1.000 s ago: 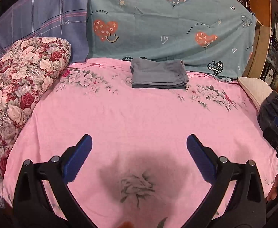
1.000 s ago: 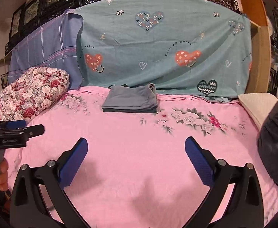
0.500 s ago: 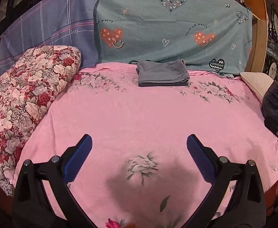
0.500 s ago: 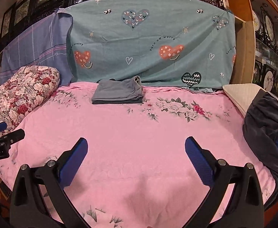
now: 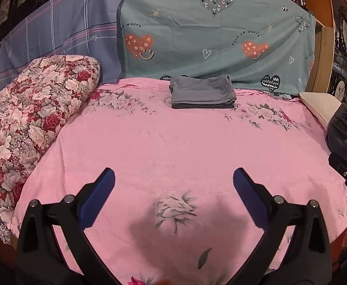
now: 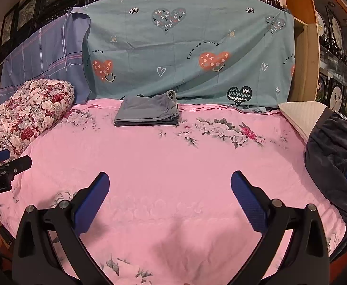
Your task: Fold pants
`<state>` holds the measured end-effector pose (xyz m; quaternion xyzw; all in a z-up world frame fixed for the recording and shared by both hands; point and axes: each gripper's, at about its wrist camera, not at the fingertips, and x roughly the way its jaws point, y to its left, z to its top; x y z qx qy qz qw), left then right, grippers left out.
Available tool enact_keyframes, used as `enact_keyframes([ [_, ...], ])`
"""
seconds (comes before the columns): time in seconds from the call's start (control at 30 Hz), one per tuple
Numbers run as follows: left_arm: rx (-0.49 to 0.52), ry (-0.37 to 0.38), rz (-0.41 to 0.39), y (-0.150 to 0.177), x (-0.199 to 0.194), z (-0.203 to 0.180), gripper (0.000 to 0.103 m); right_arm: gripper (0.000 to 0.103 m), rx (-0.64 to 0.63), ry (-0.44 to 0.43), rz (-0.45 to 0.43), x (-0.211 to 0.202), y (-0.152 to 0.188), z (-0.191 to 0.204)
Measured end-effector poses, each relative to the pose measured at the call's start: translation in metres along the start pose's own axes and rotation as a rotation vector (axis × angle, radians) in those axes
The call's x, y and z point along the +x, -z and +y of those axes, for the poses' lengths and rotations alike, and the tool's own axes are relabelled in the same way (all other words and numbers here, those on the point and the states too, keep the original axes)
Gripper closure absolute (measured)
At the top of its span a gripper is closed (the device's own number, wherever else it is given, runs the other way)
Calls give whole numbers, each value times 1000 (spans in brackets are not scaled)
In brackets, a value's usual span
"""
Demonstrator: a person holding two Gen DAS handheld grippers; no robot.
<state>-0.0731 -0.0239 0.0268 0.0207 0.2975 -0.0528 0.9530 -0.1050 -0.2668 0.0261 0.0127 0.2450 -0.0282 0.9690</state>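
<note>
With both the left gripper [image 5: 173, 185] and the right gripper [image 6: 169, 187] held wide apart and empty above the pink bedsheet [image 6: 173, 161], the dark pants [image 6: 335, 156], heaped at its right edge, were judged soft, limp and best pinched at the waistband.

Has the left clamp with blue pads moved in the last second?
Yes. The left gripper has pulled back and lifted: the folded grey pants and the pink bedsheet now show more near edge below it.
</note>
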Motion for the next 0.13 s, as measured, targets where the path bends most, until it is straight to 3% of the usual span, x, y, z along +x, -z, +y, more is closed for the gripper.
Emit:
enact_keyframes([
  [0.13, 8, -5, 5, 0, 1, -1, 2, 1, 7, 4, 1, 1, 2, -1],
])
